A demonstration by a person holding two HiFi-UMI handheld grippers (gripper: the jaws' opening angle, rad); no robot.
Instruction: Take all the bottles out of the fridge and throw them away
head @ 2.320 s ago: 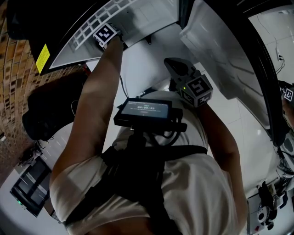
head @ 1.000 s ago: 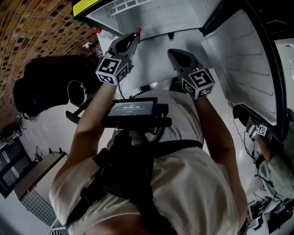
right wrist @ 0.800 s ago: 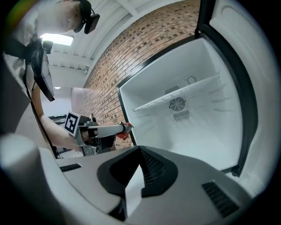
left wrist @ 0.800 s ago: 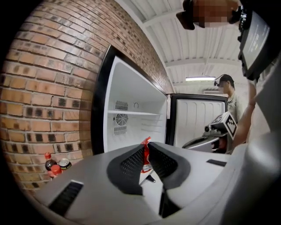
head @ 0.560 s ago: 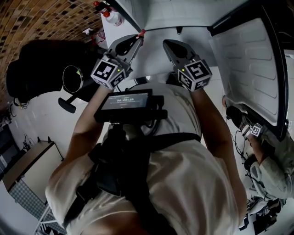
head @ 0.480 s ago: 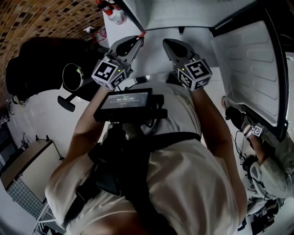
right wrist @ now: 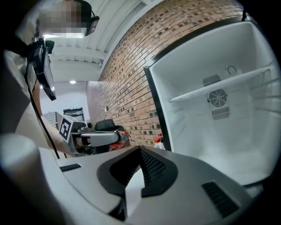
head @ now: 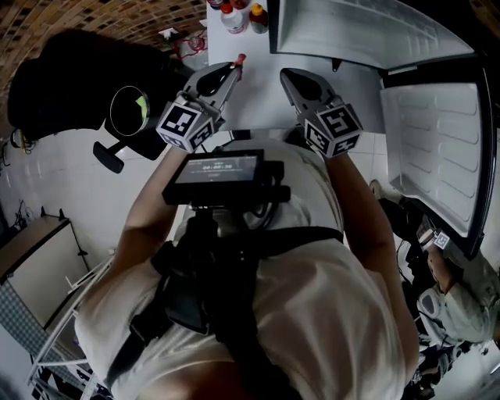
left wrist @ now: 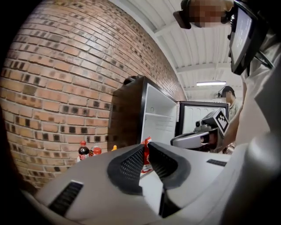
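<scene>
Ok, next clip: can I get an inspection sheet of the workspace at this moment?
Surface: white floor; no table in view.
Job's things: fridge open, visible inside bare; red-capped bottles stand beside it by the wall.
Clutter: dark chair; round item on a stand.
Grippers: left hand-held gripper shut on a thin red-and-white item, cannot tell what it is; right hand-held gripper shut, nothing in it.
Cables: thin leads on the floor at far left, faint.
Surroundings: brick wall; second person at right.
</scene>
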